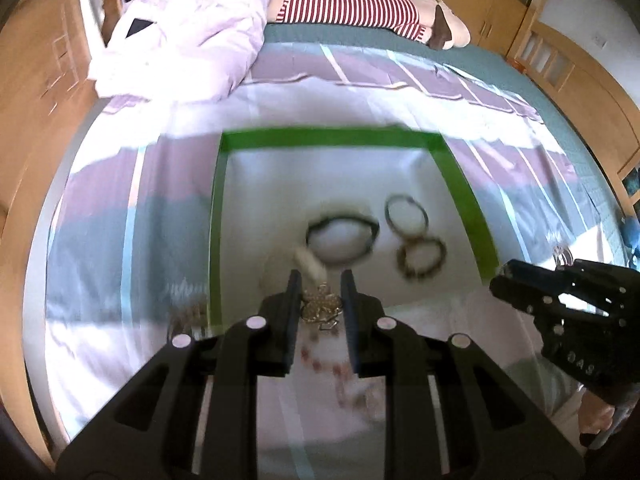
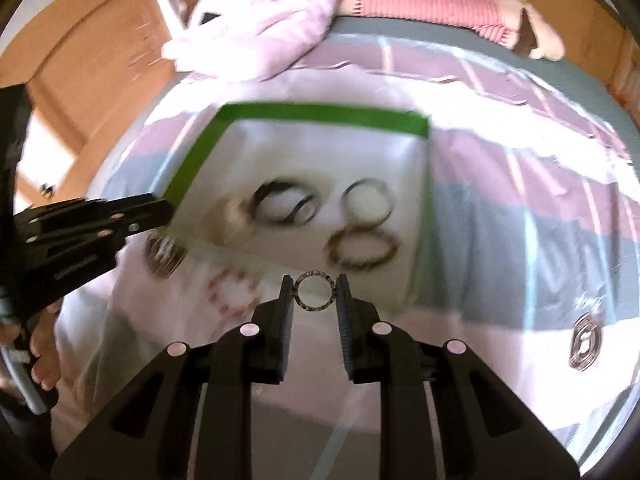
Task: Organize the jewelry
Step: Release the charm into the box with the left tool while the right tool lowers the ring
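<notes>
A green tape frame (image 1: pixel 336 137) (image 2: pixel 320 117) marks an area on the bed sheet. Inside lie a black cord bracelet (image 1: pixel 342 237) (image 2: pixel 286 204), a thin metal bangle (image 1: pixel 406 213) (image 2: pixel 370 200) and a dark beaded bracelet (image 1: pixel 422 259) (image 2: pixel 362 249). My left gripper (image 1: pixel 321 280) is shut on a gold chain necklace (image 1: pixel 322 306), held above the frame's near edge. My right gripper (image 2: pixel 314 284) is shut on a small patterned ring bracelet (image 2: pixel 314 291). The right gripper shows at the right of the left wrist view (image 1: pixel 500 280). A pink beaded necklace (image 1: pixel 340 372) (image 2: pixel 234 292) lies near the frame.
A white garment (image 1: pixel 184 36) and a red-striped plush (image 1: pixel 352 4) lie at the bed's far end. A round watch-like piece (image 2: pixel 585 341) lies right of the frame, a striped round piece (image 2: pixel 165 256) left. Wooden wardrobes surround the bed.
</notes>
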Demonstrator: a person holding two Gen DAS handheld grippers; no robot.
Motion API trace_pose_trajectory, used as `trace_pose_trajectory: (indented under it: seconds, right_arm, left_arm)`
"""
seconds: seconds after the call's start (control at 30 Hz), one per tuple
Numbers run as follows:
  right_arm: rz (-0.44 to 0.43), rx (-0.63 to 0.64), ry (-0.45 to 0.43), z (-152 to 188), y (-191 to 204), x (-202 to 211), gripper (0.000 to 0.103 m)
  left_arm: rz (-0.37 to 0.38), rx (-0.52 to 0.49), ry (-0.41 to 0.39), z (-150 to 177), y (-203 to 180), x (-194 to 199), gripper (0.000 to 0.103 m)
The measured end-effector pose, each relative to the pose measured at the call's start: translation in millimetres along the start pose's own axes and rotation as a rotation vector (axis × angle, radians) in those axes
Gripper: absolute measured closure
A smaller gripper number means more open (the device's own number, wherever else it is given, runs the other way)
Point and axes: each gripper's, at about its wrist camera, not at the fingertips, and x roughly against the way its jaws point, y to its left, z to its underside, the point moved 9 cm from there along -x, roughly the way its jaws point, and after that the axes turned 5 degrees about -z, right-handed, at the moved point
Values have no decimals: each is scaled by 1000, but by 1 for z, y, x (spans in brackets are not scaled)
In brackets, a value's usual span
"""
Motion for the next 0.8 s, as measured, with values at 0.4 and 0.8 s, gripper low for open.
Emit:
trace_pose_trajectory:
  seconds: [0.4, 0.8]
  right_arm:
    - [95, -57, 147, -56, -59, -118, 82]
    - [220, 65, 159, -67, -62, -130, 82]
  left_arm:
    - [-69, 65, 151, -45, 38, -115, 83]
    - [-206, -55, 161, -48, 41, -142, 82]
